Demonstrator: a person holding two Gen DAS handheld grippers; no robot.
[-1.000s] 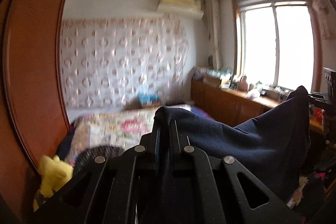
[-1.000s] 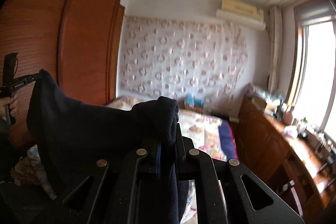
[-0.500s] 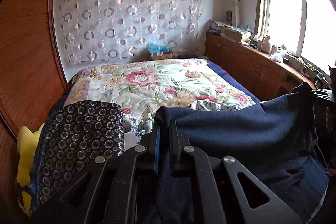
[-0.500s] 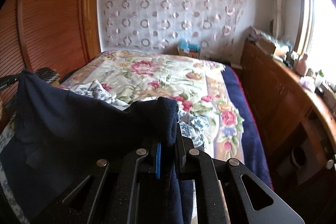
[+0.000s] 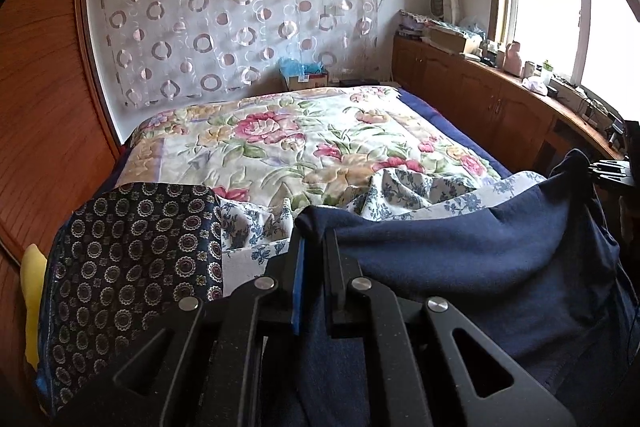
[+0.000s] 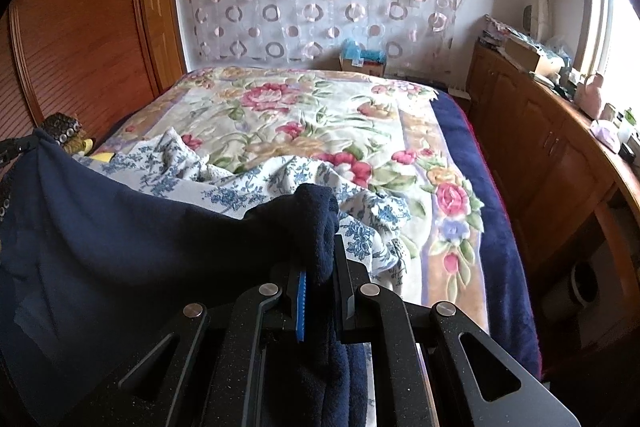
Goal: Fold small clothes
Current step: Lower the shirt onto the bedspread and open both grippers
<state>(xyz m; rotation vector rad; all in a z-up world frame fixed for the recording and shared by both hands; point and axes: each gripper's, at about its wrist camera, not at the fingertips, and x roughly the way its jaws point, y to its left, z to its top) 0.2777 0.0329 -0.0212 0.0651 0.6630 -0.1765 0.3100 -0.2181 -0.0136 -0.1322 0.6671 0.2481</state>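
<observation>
While both grippers pinch the top edge of the navy garment (image 5: 460, 259), it hangs spread between them over the near end of the bed (image 5: 304, 131), above the blue-flowered cloth (image 5: 404, 191) crumpled there. The left gripper (image 5: 314, 267) is clamped on one corner and the right gripper (image 6: 320, 267) on the other, a thick bunch of fabric between its pads. The step in hand looks like laying the garment flat before the first fold. Next, it needs lowering onto the bed with the edge kept taut, probably clear of the flowered cloth and the dark patterned cloth (image 5: 132, 259) to its left. A second ago both views showed wall and ceiling; now they tip down onto the bed, and the garment sits lower.
</observation>
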